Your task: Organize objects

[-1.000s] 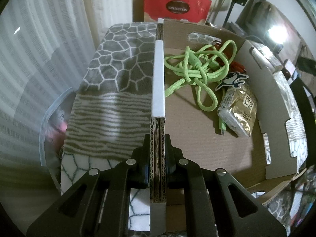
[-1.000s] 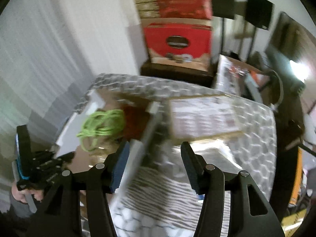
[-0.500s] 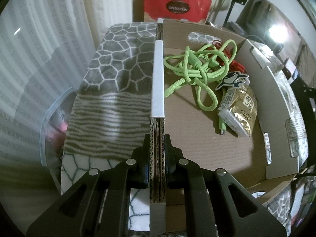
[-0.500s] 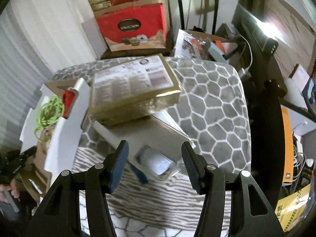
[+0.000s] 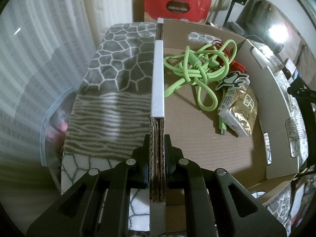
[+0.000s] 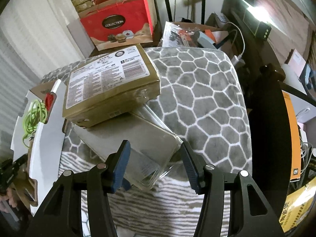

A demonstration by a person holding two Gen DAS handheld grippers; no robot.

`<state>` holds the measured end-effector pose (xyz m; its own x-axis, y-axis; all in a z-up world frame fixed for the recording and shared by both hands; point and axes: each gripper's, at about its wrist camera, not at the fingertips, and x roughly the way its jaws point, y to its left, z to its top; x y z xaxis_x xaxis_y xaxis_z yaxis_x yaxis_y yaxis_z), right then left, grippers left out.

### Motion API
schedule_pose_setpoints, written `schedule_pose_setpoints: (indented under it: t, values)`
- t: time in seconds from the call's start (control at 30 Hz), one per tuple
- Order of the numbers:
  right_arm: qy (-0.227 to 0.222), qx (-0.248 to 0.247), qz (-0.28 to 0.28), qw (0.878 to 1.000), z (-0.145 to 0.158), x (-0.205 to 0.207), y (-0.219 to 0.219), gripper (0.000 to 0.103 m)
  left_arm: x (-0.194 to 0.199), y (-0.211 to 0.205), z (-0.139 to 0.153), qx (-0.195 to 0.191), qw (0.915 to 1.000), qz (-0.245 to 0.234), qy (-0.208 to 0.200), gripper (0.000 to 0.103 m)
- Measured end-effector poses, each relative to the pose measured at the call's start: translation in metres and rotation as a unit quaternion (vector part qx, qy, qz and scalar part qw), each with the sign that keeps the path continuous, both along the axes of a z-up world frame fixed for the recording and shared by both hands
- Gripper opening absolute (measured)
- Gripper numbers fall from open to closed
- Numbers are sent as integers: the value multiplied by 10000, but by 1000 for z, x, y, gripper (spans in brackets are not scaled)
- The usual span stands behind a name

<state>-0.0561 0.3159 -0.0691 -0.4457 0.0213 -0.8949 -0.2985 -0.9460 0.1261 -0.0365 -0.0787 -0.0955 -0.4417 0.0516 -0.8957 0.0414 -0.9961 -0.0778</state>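
Note:
My left gripper [image 5: 157,152] is shut on the left wall of the cardboard box [image 5: 197,138]. Inside the box lie a tangled green cable [image 5: 197,69], a red cable [image 5: 235,64], a gold snack packet [image 5: 240,111] and a bird-shaped sticker [image 5: 233,80]. My right gripper [image 6: 156,162] is open above a clear plastic case [image 6: 138,146] on the blanket. A gold box with a white label [image 6: 110,85] rests partly on that case. The cardboard box [image 6: 41,138] with the green cable [image 6: 32,116] shows at the left of the right wrist view.
A grey honeycomb-patterned blanket [image 6: 201,98] covers the surface. A red gift bag [image 6: 118,27] and stacked cartons stand behind it. A plastic bag of small items [image 6: 177,35] lies at the back. A dark stand [image 6: 264,118] and an orange box [image 6: 292,138] are at the right.
My right gripper has swung from the cardboard box side toward the right and come lower over the clear case and gold box. My left gripper has held still on the box wall.

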Motion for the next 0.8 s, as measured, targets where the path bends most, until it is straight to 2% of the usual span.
schedule_pose_setpoints:
  t: [0.17, 0.23, 0.37, 0.43, 0.63, 0.8]
  values:
    - [-137, -26, -87, 9999, -10, -1, 6, 46, 0, 0, 0, -9, 10000, 1, 1, 10]
    - [-198, -76, -110, 9997, -16, 0, 7, 33, 0, 0, 0, -6, 10000, -2, -2, 10]
    - [-179, -75, -97, 9998, -19, 3, 8, 24, 0, 1, 0, -13, 10000, 4, -2, 10]
    - [-197, 50, -114, 9997, -16, 4, 8, 12, 0, 0, 0, -5, 10000, 3, -2, 10]
    - [-412, 477, -38, 9980, -15, 10, 9, 9, 0, 0, 0, -3, 10000, 4, -1, 10]
    - [-524, 671, -206, 9962, -12, 24, 22, 8, 0, 0, 0, 1, 10000, 7, -1, 10]
